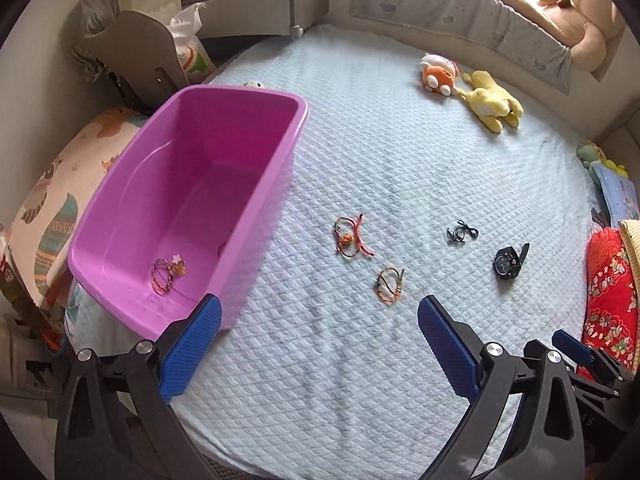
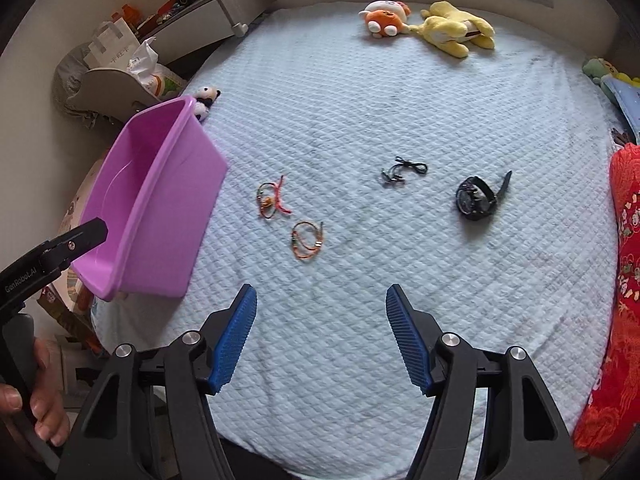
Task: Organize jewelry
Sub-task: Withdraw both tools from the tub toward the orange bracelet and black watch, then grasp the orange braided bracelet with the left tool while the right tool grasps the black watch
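A purple plastic bin (image 1: 280,184) (image 2: 172,216) stands on the left of a pale blue quilted bed, with one beaded bracelet (image 1: 167,274) lying inside it. On the quilt lie a red cord bracelet (image 1: 351,237) (image 2: 271,198), an orange braided bracelet (image 1: 390,284) (image 2: 307,240), a black cord piece (image 1: 461,233) (image 2: 402,171) and a black wristwatch (image 1: 509,262) (image 2: 478,197). My left gripper (image 1: 319,312) is open and holds nothing, its left finger by the bin's near corner. My right gripper (image 2: 321,304) hangs open over bare quilt, nearer than the orange bracelet.
Plush toys, one orange and white (image 1: 438,74) (image 2: 386,18) and one yellow (image 1: 490,102) (image 2: 456,28), lie at the bed's far side. A red patterned cloth (image 1: 610,292) (image 2: 616,300) borders the right edge. A patterned pillow (image 1: 60,200) and a grey chair (image 1: 132,56) sit left of the bin.
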`<state>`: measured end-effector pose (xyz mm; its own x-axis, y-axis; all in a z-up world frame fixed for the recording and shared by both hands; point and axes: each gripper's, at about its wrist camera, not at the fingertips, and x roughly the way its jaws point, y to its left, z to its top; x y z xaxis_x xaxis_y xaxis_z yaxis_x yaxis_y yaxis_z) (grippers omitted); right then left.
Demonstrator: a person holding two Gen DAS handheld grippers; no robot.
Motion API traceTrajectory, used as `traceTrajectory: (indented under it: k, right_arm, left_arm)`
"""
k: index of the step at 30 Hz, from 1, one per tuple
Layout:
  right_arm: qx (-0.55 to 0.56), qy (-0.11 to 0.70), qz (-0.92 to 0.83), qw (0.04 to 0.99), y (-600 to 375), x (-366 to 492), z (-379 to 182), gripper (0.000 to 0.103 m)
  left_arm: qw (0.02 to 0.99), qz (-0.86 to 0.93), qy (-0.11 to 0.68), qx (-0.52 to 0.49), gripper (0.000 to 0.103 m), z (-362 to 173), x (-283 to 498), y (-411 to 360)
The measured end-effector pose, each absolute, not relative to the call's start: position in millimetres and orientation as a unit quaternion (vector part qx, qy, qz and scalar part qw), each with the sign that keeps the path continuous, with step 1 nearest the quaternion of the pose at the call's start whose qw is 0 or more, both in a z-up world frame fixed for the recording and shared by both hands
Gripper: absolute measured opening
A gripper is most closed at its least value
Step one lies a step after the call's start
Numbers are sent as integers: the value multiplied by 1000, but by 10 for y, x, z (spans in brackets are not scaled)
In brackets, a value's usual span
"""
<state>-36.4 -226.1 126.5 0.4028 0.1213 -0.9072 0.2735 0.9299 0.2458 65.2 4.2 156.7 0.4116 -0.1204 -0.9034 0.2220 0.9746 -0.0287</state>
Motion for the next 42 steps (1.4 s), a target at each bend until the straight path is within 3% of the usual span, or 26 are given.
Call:
traceTrajectory:
  k: [13,26,42]
  right_arm:
    - [178,539,-52,822,-3415,-519,534,66]
    - [153,498,-114,846,-3738,-171,-508,66]
    - [155,500,-143,840,-3949,256,-960,66]
  left_arm:
    - [826,-55,559,52,97,793,372,-743]
    - [831,-74,550,43,97,-548,793,-976]
    - [830,-80,549,54,97,-1036,1114,-1183]
